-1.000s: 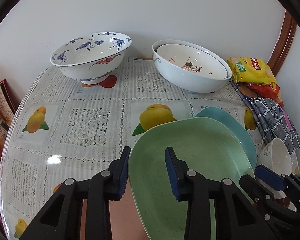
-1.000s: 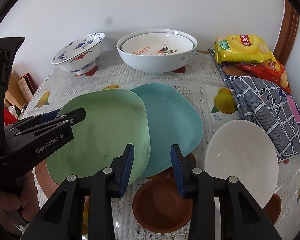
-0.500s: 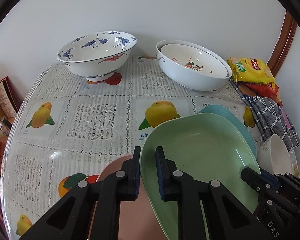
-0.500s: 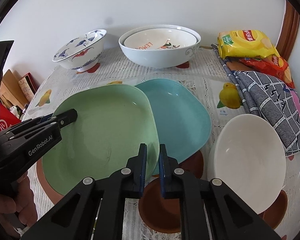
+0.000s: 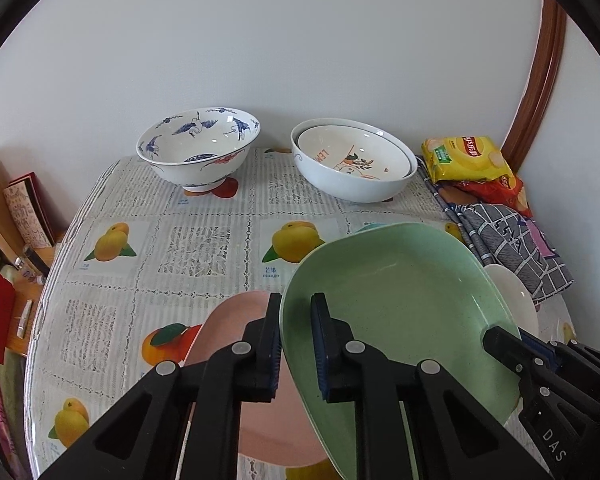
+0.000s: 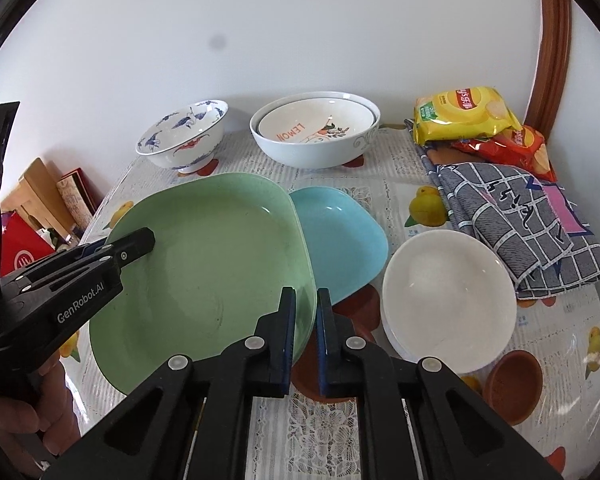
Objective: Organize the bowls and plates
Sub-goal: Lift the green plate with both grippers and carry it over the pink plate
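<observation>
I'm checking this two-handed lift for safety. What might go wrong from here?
Both claws, left claw and right claw, pinch only the thin rim of the green plate, so it might slip or tilt if the hands drift apart. It overlaps the blue plate and hangs near the white bowl, so swinging it sideways may knock them.

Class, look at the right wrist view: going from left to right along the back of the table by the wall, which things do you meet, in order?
Blue-and-white crane bowl → nested white bowls → yellow chip bag → red snack bag.
</observation>
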Demonstrator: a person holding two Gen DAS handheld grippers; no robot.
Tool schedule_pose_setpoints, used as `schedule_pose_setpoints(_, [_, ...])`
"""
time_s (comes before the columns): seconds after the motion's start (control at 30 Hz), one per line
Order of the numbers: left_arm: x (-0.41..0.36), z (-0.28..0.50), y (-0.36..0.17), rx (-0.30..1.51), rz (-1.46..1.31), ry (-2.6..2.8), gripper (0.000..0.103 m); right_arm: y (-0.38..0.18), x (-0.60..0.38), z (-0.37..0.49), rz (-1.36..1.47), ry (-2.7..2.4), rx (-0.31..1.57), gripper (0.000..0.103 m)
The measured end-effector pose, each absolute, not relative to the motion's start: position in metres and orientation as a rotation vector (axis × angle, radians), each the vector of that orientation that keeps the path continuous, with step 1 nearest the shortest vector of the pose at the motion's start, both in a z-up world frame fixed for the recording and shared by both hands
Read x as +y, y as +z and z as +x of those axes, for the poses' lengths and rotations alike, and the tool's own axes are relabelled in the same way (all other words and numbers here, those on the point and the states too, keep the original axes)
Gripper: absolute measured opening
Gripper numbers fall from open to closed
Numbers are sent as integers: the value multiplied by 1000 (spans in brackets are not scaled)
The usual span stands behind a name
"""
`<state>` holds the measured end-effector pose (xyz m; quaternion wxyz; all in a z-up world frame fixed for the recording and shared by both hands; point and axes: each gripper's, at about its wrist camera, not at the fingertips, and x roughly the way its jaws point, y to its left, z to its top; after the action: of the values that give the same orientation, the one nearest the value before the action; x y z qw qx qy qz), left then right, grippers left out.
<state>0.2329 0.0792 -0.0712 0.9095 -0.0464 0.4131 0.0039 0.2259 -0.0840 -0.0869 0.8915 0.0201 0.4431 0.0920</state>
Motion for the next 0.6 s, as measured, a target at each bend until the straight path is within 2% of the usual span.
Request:
schedule_pose_setpoints(0.27, [67, 206, -61, 832, -104, -4, 14, -72, -98, 194, 61, 185, 896, 9])
schedule_pose_setpoints(0.6, [75, 181, -79, 871, -125, 11, 14, -84, -97, 173, 51, 191, 932, 9])
